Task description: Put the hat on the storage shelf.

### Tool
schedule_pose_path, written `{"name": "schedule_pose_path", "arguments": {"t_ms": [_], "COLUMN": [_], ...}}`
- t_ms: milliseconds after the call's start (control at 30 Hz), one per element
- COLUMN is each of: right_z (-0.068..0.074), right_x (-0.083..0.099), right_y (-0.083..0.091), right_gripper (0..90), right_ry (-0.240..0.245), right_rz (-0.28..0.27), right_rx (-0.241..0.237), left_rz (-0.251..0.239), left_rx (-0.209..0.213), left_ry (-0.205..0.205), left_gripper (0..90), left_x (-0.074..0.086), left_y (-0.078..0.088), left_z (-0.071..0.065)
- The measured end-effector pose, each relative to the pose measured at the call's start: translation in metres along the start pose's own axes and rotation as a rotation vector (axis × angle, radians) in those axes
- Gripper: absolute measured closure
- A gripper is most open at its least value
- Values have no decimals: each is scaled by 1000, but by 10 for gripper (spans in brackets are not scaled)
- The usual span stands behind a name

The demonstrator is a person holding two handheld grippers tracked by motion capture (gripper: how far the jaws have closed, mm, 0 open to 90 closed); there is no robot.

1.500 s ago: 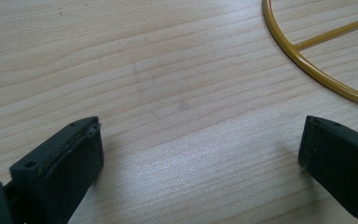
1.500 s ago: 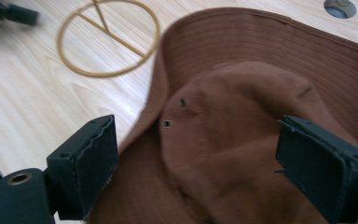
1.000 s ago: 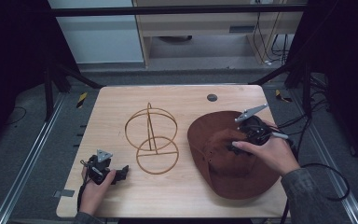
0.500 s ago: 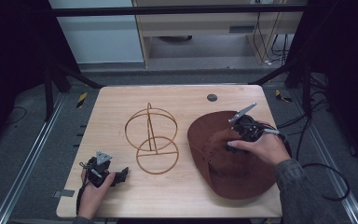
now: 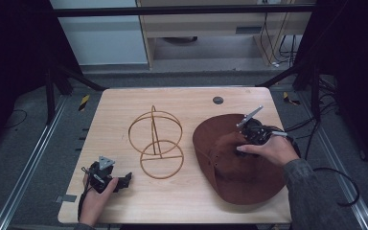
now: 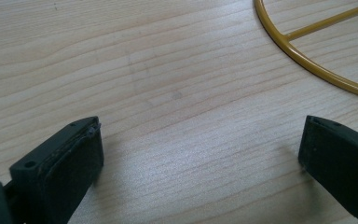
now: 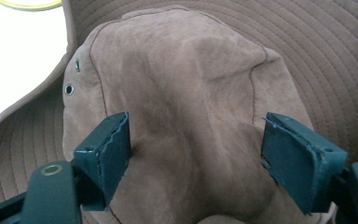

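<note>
High view first: we see a wooden table (image 5: pixel 124 110) with a brown hat (image 5: pixel 249 179) lying on its right half, brim spread flat and the soft crown bunched near the middle. Our right gripper (image 5: pixel 242 143) sits over that crown, held by the right hand (image 5: pixel 268 149), with its grey plate sticking up toward the far side. Left of the hat, near but apart from it, lies a gold wire stand (image 5: pixel 155 141) made of rings and thin bars. Our left gripper (image 5: pixel 120 181) rests low at the near left corner of the table, well apart from the hat.

Right gripper view gives us the closest look: the two black jaws straddle the crown of the hat (image 7: pixel 177 107), one on each side of it. They have just been closing, with the crown between them. The left pad looks to be at the cloth, while a strip of crown still shows inside the right pad, so we do not read a firm pinch. Two small metal eyelets (image 7: pixel 72 77) show on the crown's left side.

Left gripper view shows the jaws standing wide apart over bare wood (image 6: pixel 177 116), nothing between them, with a curve of the wire stand (image 6: pixel 307 60) at the far right.
</note>
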State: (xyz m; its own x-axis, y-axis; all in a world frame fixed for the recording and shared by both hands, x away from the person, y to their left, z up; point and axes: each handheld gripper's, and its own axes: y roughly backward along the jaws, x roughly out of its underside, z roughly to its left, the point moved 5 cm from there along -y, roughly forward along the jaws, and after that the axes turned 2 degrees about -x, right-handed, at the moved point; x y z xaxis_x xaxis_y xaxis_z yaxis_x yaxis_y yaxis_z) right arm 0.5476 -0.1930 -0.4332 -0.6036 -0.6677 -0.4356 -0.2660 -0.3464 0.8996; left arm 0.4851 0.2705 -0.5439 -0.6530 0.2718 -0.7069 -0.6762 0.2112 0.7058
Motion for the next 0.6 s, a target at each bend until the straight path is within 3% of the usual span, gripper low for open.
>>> {"name": "schedule_pose_path", "arguments": {"t_ms": [100,233,267,300,433,600], "right_z": [1,2,2,1,-1,-1], "right_x": [0,1,1,1,2,3], "right_y": [-1,-5,-5,-6,-5,-5], "right_gripper": [282,445,445,535,718,822], "right_ry": [2,18,18,22,22,30], "right_rz": [5,22,22,21,22,21], "right_rx": [-2,-15,-15,-21,-42,-53], "left_rz": [0,0,0,0,0,0], "left_rx": [0,0,0,0,-1,0], "left_ry": [0,0,0,0,-1,2], "left_gripper": [0,0,0,0,0,0], "left_x": [0,0,0,0,0,0], "left_y": [0,0,0,0,0,0], "left_z": [0,0,0,0,0,0]}}
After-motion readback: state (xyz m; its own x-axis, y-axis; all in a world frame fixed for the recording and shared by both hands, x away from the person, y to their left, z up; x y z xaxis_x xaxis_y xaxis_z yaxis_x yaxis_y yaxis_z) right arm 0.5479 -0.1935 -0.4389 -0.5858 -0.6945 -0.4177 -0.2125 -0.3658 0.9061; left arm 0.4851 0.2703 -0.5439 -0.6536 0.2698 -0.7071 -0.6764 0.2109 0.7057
